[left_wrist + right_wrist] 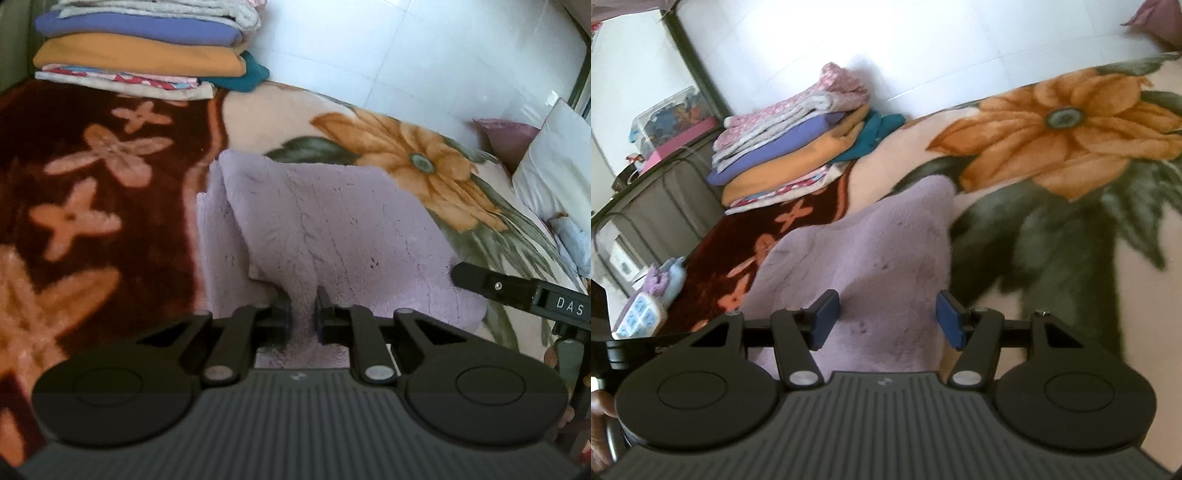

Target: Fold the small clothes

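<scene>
A fluffy lilac garment (332,229) lies on a flowered blanket (92,184), partly folded, with a second layer showing along its left side. My left gripper (303,314) is shut on the garment's near edge, with a ridge of fabric pinched between the fingers. In the right wrist view the same lilac garment (871,251) lies under my right gripper (886,319), which is open with its blue pads (827,314) apart above the fabric. The right gripper's finger (491,284) shows at the right edge of the left wrist view, at the garment's right side.
A stack of folded clothes (147,44) sits at the blanket's far edge, also in the right wrist view (790,147). White pillows (554,166) lie on the right. A clear storage box (672,114) and small items (646,306) sit to the left. White tiled floor (406,48) lies beyond.
</scene>
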Motion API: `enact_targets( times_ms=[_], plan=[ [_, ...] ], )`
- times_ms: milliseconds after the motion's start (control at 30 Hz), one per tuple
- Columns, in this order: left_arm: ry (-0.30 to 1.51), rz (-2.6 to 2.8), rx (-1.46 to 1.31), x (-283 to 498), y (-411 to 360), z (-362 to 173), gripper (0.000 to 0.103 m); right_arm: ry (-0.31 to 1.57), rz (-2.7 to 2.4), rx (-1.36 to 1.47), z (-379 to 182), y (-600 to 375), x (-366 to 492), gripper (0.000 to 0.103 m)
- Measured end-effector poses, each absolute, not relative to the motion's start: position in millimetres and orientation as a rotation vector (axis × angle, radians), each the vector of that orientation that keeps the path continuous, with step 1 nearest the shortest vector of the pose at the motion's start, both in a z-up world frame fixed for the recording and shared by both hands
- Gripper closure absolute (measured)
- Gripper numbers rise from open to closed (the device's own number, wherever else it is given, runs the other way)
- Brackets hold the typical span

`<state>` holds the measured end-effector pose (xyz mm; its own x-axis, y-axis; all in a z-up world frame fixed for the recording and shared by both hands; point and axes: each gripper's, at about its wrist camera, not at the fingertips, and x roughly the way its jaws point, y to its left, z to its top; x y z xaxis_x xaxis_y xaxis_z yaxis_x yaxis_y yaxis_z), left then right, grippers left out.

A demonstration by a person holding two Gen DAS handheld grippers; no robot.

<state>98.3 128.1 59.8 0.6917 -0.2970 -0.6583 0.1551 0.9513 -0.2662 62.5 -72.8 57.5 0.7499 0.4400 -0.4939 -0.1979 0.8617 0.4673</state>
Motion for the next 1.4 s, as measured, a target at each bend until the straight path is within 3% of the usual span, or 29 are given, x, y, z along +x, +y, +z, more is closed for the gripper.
enact_targets(
  times_ms=[167, 467, 567, 633, 700, 933, 1033, 1267, 1367, 1400],
  plan=[
    [0.724, -0.198, -0.208, 78, 144, 77, 0.088, 0.627, 0.439, 0.374, 67, -58, 55, 0.037],
    [0.792, -0.160, -0.200, 85, 146, 62, 0.083, 0.678, 0.431, 0.314, 66, -54, 56, 0.037],
    [0.781, -0.167, -0.225, 84, 146, 71, 0.067, 0.670, 0.427, 0.373, 71, -68, 61, 0.030],
    [0.765, -0.161, -0.235, 85, 147, 76, 0.042, 0.676, 0.417, 0.388, 71, -77, 68, 0.027],
    [0.753, -0.155, -0.243, 88, 147, 78, 0.032, 0.691, 0.402, 0.396, 69, -82, 75, 0.025],
    [0.850, -0.118, -0.283, 118, 148, 53, 0.031, 0.784, 0.437, 0.489, 42, -90, 106, 0.020],
    [0.881, -0.110, -0.325, 126, 151, 41, 0.018, 0.813, 0.483, 0.528, 30, -86, 116, 0.020],
    [0.872, -0.244, -0.500, 130, 157, 28, 0.021, 0.822, 0.525, 0.580, 10, -74, 135, 0.018],
    [0.851, -0.253, -0.525, 128, 152, 24, 0.039, 0.816, 0.510, 0.590, 12, -72, 137, 0.035],
    [0.840, -0.256, -0.533, 126, 152, 25, 0.050, 0.815, 0.510, 0.596, 15, -73, 137, 0.039]
  ],
)
